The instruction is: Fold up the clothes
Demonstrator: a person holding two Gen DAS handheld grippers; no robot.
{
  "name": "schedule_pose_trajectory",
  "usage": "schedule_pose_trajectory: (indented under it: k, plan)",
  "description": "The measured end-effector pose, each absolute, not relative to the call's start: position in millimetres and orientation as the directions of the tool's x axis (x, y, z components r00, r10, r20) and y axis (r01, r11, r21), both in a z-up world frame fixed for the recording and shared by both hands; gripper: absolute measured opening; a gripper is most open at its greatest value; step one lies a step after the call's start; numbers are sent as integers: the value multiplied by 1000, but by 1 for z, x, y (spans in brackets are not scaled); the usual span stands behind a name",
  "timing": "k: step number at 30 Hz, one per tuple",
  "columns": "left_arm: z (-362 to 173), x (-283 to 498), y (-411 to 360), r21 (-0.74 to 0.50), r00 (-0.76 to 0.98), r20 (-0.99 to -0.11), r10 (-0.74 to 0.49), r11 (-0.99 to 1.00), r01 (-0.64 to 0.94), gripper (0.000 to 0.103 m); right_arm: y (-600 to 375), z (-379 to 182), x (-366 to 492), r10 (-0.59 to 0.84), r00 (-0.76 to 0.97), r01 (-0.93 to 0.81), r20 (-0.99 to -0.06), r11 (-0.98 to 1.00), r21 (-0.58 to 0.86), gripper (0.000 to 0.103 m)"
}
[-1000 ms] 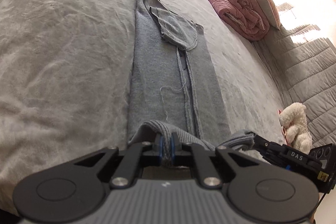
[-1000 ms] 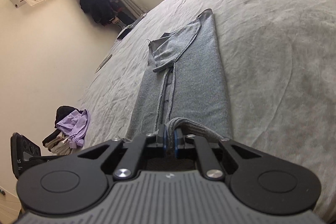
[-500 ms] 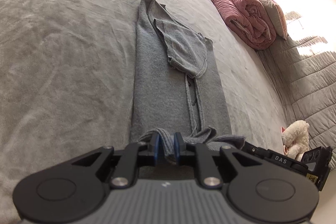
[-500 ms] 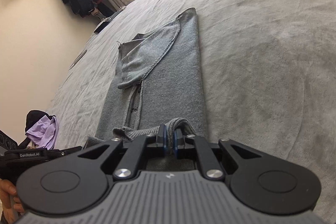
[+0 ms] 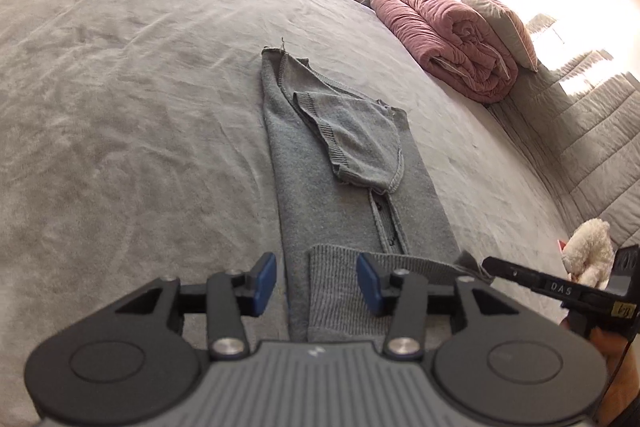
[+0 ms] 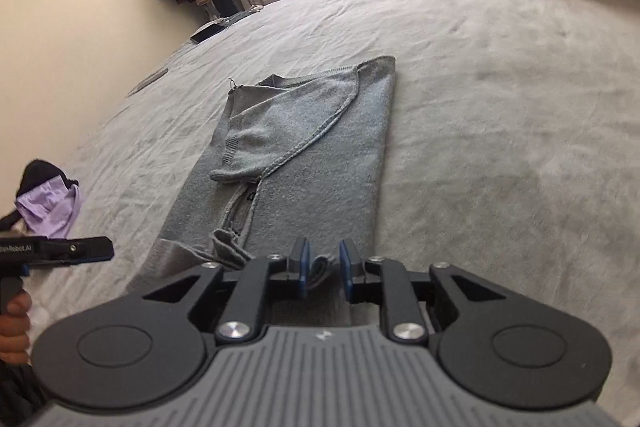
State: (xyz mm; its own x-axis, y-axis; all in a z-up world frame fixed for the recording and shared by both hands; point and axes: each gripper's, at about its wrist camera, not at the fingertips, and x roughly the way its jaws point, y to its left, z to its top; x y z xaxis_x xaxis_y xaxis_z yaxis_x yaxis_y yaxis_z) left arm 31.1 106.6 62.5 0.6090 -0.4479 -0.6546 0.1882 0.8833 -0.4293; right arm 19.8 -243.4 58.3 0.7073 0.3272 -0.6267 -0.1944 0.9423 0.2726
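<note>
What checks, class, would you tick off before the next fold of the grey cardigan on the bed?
1. Left gripper letting go: ok, jaws opening, hem lies between untouched pads.
2. Right gripper letting go: ok, jaws opening, a fold of hem between them.
3. Cardigan lying in a narrow strip: ok.
4. Sleeve folded onto the body: ok.
5. Near hem flat: not ok, bunched.
6. Bed bare beside it: ok.

I'm seeing my right gripper opening its jaws over the near hem of the grey sweater, a bunched fold sitting loose between the pads. The sweater is lying folded lengthwise on the bed. My left gripper is poking in at the left edge
</note>
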Motion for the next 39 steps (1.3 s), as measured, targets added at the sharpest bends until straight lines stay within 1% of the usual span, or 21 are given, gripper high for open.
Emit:
schedule_pose_trajectory:
  k: [1, 5, 7, 9, 12, 14, 16, 18, 22, 28, 31, 33, 35, 37, 39]
  plan:
    - [62, 33, 104, -416, 606, -658, -447, 887, 203, 46, -244, 61, 21, 319, 715, -218, -622, 947, 236, 43]
    - [59, 46, 93, -389, 582, -666, -466, 883, 262, 46, -248, 58, 33, 365, 696, -302, -619, 930, 210, 43]
    - [57, 53, 84, -367, 549, -681, -484, 875, 317, 44, -245, 50, 39, 369, 676, -335, -638, 925, 181, 43]
    - [55, 57, 76, -320, 538, -698, -473, 878, 357, 43, -240, 43, 40, 356, 663, -358, -659, 923, 138, 43]
    - [54, 59, 69, -312, 523, -703, -481, 870, 381, 37, -234, 41, 37, 369, 655, -410, -659, 906, 100, 43]
    - [55, 58, 67, -298, 521, -706, -480, 868, 397, 37, -233, 41, 37, 399, 643, -438, -653, 892, 114, 43]
    - [53, 58, 67, -282, 517, -712, -475, 868, 408, 32, -231, 38, 38, 402, 631, -446, -663, 888, 113, 43]
    - [49, 60, 68, -284, 505, -717, -481, 863, 418, 29, -229, 34, 40, 398, 620, -449, -676, 887, 110, 43]
    - [47, 60, 69, -296, 495, -712, -498, 852, 431, 29, -225, 31, 42, 420, 597, -467, -683, 875, 130, 43]
    - [43, 62, 74, -308, 491, -719, -492, 859, 409, 28, -221, 30, 46, 434, 581, -470, -688, 869, 151, 43]
    - [42, 61, 74, -319, 481, -715, -507, 849, 420, 26, -222, 31, 48, 453, 567, -452, -688, 869, 200, 43]
    - [41, 61, 74, -319, 479, -717, -506, 849, 420, 26, -224, 31, 48, 471, 560, -445, -682, 865, 232, 42]
    - [40, 61, 72, -305, 484, -721, -496, 854, 422, 25, -225, 32, 48, 472, 560, -439, -681, 866, 239, 38]
    - [40, 60, 69, -285, 493, -724, -483, 860, 424, 21, -227, 31, 48, 462, 561, -424, -687, 873, 241, 35]
    - [41, 57, 67, -258, 507, -725, -466, 867, 427, 19, -228, 31, 49, 460, 560, -413, -689, 876, 249, 35]
